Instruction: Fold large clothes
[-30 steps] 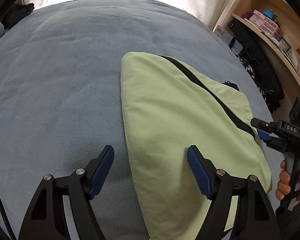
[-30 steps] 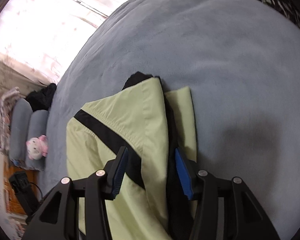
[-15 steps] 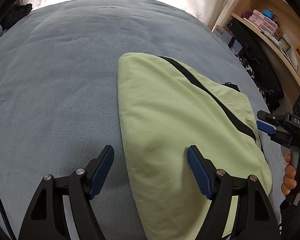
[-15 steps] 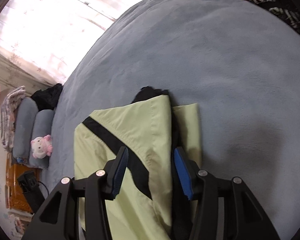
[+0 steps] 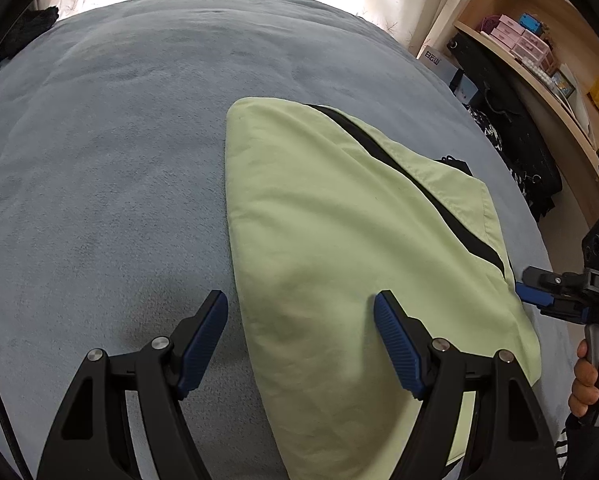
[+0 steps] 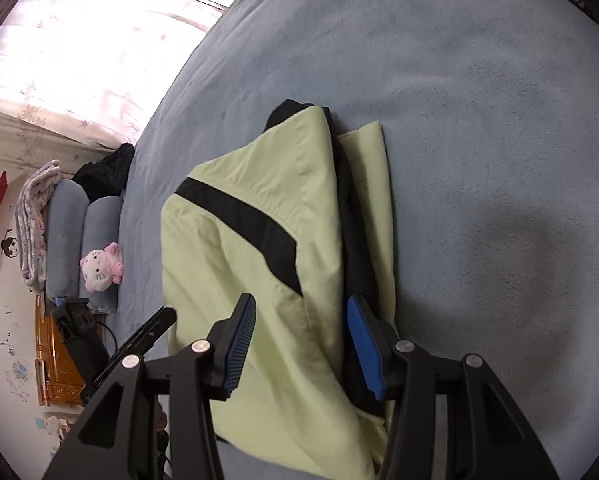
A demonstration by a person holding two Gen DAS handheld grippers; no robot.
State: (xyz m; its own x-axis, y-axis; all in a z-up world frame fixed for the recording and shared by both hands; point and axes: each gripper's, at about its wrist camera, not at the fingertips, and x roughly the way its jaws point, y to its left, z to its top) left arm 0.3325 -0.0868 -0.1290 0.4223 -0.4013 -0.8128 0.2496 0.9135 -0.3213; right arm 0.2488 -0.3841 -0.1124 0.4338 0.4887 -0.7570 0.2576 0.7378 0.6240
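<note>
Nearest in the left wrist view, the left gripper (image 5: pixel 301 328) hangs over the near left edge of the jacket (image 5: pixel 339 240), its blue pads spread wide with nothing clamped: one pad sits over the grey blanket (image 5: pixel 119 160), the other over the green cloth. In the right wrist view the right gripper (image 6: pixel 299 332) hovers above the jacket's other long side, its jaws about half apart and released too; the cloth lies below them, not pinched.

The pale green jacket with a black stripe (image 6: pixel 243 220) lies on the near right part of the bed, already doubled into a long, narrow bundle. On its right side the layers do not quite match: a dark lining and a strip of green (image 6: pixel 375 184) stick out past the top layer.

Farther off are two rolled pillows (image 6: pixel 83 240) and a pink plush toy (image 6: pixel 99 270) at the bed's head, and a wooden shelf (image 5: pixel 539 80) beyond the right edge.

The lengthwise folds look done. The likely next step is a crosswise fold: each gripper would need to drop onto the near end, pinch all the layers together, and carry them toward the far end evenly so the loose strip does not slip out.
</note>
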